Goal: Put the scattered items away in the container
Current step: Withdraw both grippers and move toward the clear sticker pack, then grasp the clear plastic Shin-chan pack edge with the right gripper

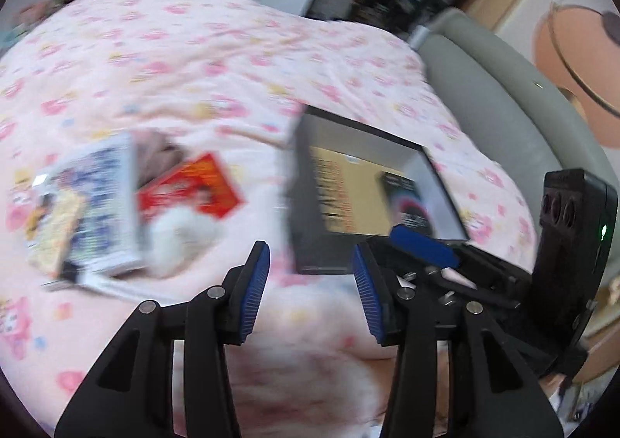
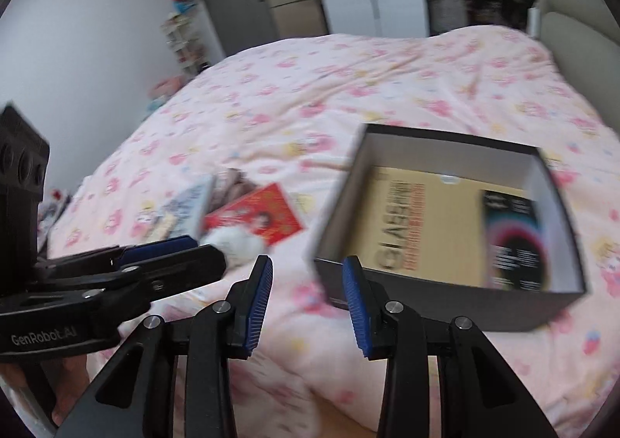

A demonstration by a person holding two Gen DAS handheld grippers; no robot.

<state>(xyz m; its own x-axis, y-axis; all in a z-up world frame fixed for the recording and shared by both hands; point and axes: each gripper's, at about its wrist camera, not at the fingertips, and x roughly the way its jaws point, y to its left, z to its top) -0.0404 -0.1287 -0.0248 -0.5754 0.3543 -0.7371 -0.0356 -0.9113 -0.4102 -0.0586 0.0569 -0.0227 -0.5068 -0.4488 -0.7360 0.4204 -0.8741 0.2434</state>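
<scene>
Blur is spread over both wrist views, so print and outlines are hard to read. One dark open box [image 2: 445, 229] is seen on the pink patterned bedspread [image 2: 348, 97]; in the left wrist view its near wall is partly covered by the right gripper [image 1: 422, 250], which crosses in front of it. Inside the box two flat things can be counted: a tan printed sheet or package [image 2: 418, 221] lying on the bottom and a dark packet [image 2: 511, 240] with a coloured ring on it, resting over its right part. Outside the box, to its left on the bedspread, a loose heap is found: one red packet [image 2: 255, 217], one blue-and-white printed packet [image 1: 104, 205], one yellowish card [image 1: 54, 229] partly under it, and one white fluffy thing [image 1: 182, 240] touching the red packet's near edge. A brownish item behind the heap cannot be identified.

The left gripper [image 1: 310, 291] is held above bare bedspread, its blue pads [image 1: 255, 291] standing apart with nothing between them. The right gripper's pads [image 2: 259, 306], in its own view, are likewise parted, somewhat narrower, and empty. A hand [image 2: 58, 391] is cut off at the lower left edge.
</scene>
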